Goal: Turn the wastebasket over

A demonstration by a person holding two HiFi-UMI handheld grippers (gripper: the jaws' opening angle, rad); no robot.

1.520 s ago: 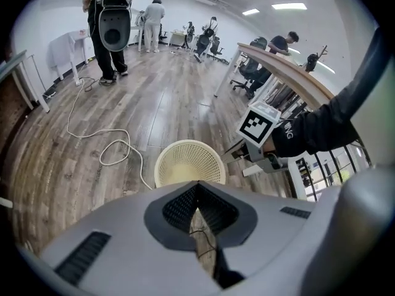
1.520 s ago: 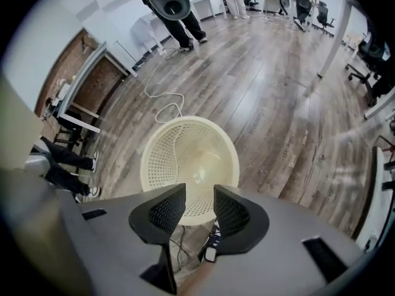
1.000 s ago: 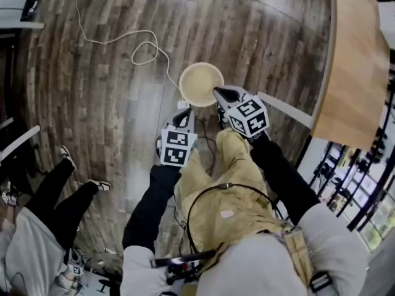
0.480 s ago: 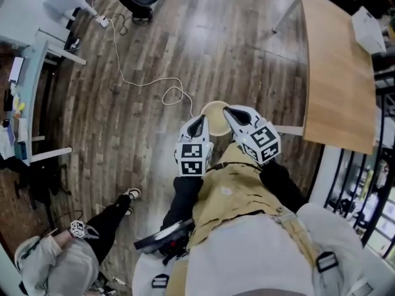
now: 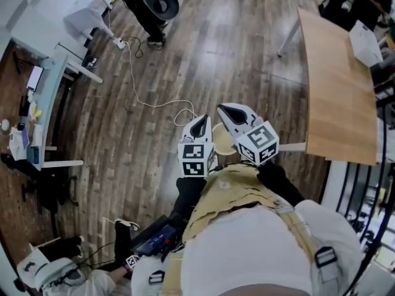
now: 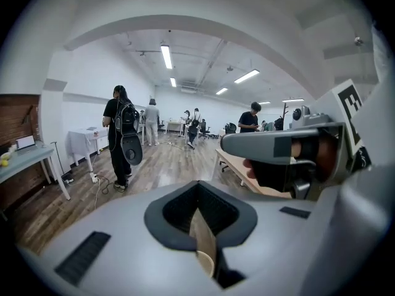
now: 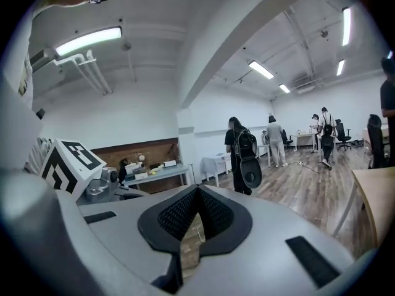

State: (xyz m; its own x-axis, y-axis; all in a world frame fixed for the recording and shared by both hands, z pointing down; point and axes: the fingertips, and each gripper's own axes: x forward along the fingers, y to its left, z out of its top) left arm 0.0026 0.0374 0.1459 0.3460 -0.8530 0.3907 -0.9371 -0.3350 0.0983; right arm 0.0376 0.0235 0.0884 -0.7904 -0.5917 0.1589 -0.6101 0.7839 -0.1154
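Observation:
The cream round wastebasket (image 5: 221, 142) stands on the wooden floor far below, mostly hidden behind my two raised grippers. Only a strip of its rim shows between them. My left gripper (image 5: 202, 121) is up near the head camera, jaws together with nothing held. In the left gripper view it (image 6: 198, 189) points out across the room, and a cream sliver (image 6: 205, 254) shows through the slit under the jaws. My right gripper (image 5: 224, 110) hangs beside it, also shut and empty. In the right gripper view it (image 7: 197, 193) faces the room, level.
A long wooden table (image 5: 336, 85) runs along the right. A white cable (image 5: 154, 103) loops over the floor to a power strip near a light desk (image 5: 58, 73) at the left. A person with a black backpack (image 5: 157, 2) stands at the top; another person (image 5: 52, 270) is at the lower left.
Both grippers have risen well above the floor, away from the wastebasket. The head view has pulled up too, so the basket looks smaller and is now mostly covered by the grippers.

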